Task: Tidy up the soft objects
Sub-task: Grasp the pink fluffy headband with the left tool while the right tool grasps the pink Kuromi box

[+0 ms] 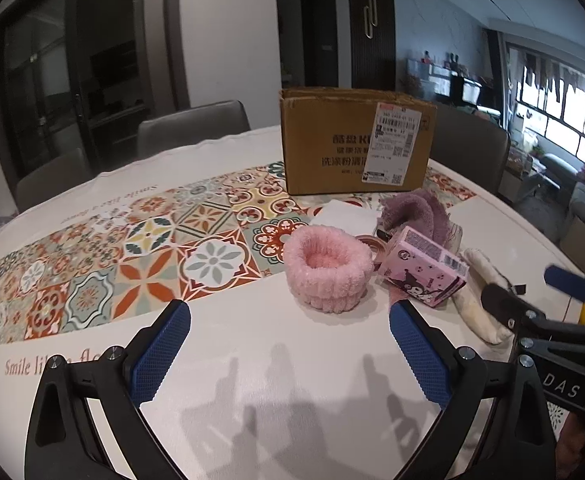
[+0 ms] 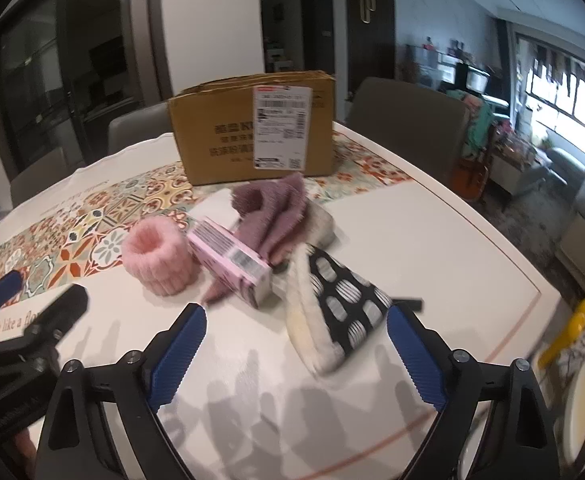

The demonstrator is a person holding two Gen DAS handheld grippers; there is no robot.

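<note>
Right wrist view, slipper [image 2: 332,316] between tool [image 2: 296,332] fingers

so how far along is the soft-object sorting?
Nothing looks sorted yet. The pink fluffy band, mauve cloth and dotted black pouch lie loose on the table before the cardboard box. Left gripper and right gripper are open, empty. All moves remain.
</note>
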